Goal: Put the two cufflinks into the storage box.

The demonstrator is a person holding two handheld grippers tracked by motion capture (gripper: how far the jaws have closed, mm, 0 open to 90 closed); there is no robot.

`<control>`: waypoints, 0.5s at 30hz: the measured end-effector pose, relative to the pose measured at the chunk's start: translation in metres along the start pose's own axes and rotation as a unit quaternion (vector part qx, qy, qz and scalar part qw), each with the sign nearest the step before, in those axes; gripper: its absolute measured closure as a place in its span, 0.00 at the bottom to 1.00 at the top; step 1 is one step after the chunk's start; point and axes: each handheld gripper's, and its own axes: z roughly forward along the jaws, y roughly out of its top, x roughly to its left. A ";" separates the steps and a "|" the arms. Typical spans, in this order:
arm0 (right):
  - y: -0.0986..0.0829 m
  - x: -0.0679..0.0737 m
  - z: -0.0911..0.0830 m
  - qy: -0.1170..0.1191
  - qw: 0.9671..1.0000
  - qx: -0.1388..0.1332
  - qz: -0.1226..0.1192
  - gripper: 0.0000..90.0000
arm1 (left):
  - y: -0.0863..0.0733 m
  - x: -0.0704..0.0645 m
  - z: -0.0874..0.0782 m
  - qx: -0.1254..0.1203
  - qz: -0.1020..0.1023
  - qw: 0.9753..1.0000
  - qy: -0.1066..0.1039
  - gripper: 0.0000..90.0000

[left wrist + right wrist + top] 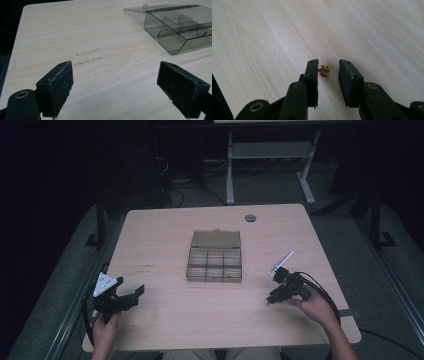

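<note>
A: Over on the left, the left tool (131,296) sits low over the bench (165,320), jaws spread wide with nothing between them, a hand (105,326) gripping it from behind.

B: From the left gripper view you see pale bare wood between its pads (58,87), and a few faint scuff marks (87,52) just ahead.

A: Ahead of that tool and off to its right, the smoky clear organizer box (215,261) sits mid-bench, lid flung back flat, dividers showing. There's a small gold bit (227,274) in one near compartment.

B: Now the right side. The right tool (270,298) is angled down at the bench, well apart from the box.

A: And the right gripper view has the prize: a small gold stud (324,70) lying on the wood, right between the pads.

B: Jaws part open, narrow gap, straddling it. The left pad is just beside the piece; I can't tell if it touches.
</note>
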 end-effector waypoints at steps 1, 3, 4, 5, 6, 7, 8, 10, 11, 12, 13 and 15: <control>0.000 0.000 0.000 -0.001 1.000 0.001 0.000 0.76 | 0.000 0.000 0.000 -0.002 -0.001 1.000 0.000 0.15; 0.001 0.001 0.000 0.000 1.000 0.001 0.001 0.78 | 0.000 0.000 0.000 -0.003 -0.001 1.000 0.000 0.15; 0.001 0.001 0.000 -0.001 1.000 0.002 0.001 0.78 | 0.000 0.000 0.000 -0.003 -0.002 1.000 0.000 0.15; 0.001 0.001 0.000 0.000 1.000 0.002 0.001 0.78 | 0.000 0.000 0.000 -0.003 -0.001 1.000 0.000 0.15; 0.001 0.001 0.000 0.001 1.000 0.003 0.000 0.78 | 0.000 0.000 0.000 -0.003 -0.002 1.000 0.000 0.15; 0.001 0.001 0.001 0.000 1.000 0.004 0.000 0.79 | 0.000 0.000 0.000 -0.003 -0.001 1.000 0.000 0.15; 0.002 0.001 0.001 0.000 1.000 0.006 0.000 0.79 | 0.000 0.000 -0.001 -0.002 0.000 1.000 0.000 0.15; 0.002 0.001 0.002 0.001 1.000 0.007 0.001 0.81 | 0.000 0.000 0.000 -0.003 -0.001 1.000 0.001 0.15; 0.002 0.001 0.002 0.000 1.000 0.009 0.001 0.82 | 0.000 0.000 0.000 -0.003 -0.002 1.000 0.000 0.15; 0.002 0.001 0.003 0.000 1.000 0.010 0.001 0.83 | 0.000 0.000 0.000 -0.004 -0.003 1.000 0.000 0.15; 0.002 0.001 0.003 0.000 1.000 0.011 0.000 0.84 | 0.000 0.000 0.000 -0.004 -0.003 1.000 0.000 0.15; 0.001 0.001 0.004 0.000 1.000 0.011 0.000 0.85 | 0.000 0.000 0.000 -0.003 -0.001 1.000 0.000 0.15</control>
